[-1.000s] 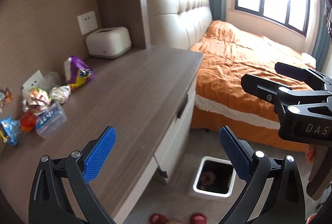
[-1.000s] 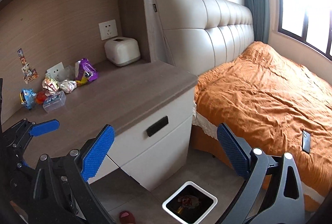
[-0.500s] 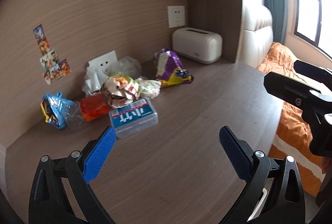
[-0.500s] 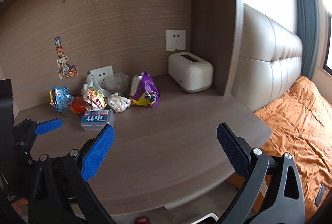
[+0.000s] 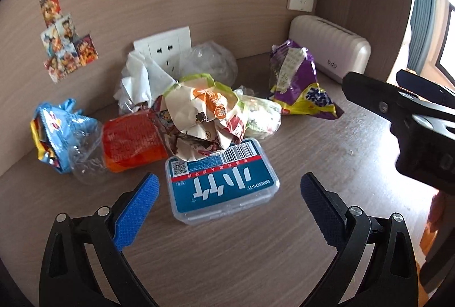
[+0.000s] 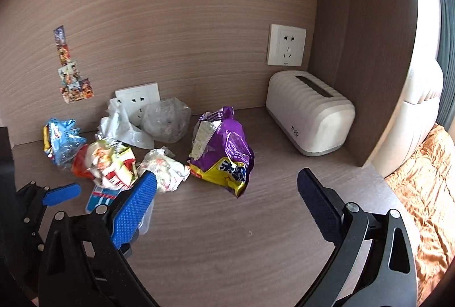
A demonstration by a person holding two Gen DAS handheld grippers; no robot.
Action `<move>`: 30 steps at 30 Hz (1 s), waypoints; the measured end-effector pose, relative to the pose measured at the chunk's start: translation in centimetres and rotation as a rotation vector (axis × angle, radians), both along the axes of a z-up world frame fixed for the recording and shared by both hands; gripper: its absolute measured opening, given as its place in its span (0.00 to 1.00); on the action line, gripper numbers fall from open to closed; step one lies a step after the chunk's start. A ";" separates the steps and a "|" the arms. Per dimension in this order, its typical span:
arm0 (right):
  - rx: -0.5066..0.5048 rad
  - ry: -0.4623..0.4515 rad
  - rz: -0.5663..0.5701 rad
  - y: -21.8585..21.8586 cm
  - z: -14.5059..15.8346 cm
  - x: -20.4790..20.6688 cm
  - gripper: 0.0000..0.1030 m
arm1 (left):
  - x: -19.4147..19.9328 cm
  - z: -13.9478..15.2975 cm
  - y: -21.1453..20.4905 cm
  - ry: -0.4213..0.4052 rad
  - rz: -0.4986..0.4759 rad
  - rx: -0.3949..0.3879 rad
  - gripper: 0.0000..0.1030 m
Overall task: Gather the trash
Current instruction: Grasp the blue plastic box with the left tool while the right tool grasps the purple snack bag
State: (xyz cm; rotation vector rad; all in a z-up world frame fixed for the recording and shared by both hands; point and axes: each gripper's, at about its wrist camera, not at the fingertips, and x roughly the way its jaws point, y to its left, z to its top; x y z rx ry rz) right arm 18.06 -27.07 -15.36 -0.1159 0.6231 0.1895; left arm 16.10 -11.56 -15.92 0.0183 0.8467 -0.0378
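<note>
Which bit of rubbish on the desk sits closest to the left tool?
The clear plastic box with the blue label, lying flat just ahead of the open left tool. The crumpled wrappers and bags all lie farther back toward the wall.

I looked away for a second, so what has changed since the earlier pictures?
Both grippers swung from the bed and floor bin toward the trash pile and closed in. The left gripper now brackets the clear plastic box; the right gripper faces the purple bag. Both stayed open, nothing grasped; the trash has not moved.

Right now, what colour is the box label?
Blue with a red strip and white characters on the box; clearest in the left wrist view.
</note>
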 end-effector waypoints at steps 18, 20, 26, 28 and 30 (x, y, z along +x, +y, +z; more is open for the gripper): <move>0.023 0.088 -0.061 1.7 -3.6 9.2 0.96 | 3.0 -3.7 0.3 0.105 0.052 -0.046 0.87; 0.036 0.083 -0.052 1.7 -3.7 9.3 0.87 | 3.4 -3.8 -0.3 0.101 0.048 -0.040 0.87; 0.047 0.087 -0.032 1.7 -3.4 9.0 0.51 | 3.3 -3.9 -0.5 0.090 0.028 -0.065 0.87; 0.056 0.076 -0.030 1.5 -2.7 8.4 0.50 | 3.0 -3.7 -0.2 0.091 0.030 -0.075 0.87; 0.065 0.054 -0.029 1.1 -1.6 7.4 0.50 | 2.3 -3.3 0.1 0.085 0.027 -0.074 0.87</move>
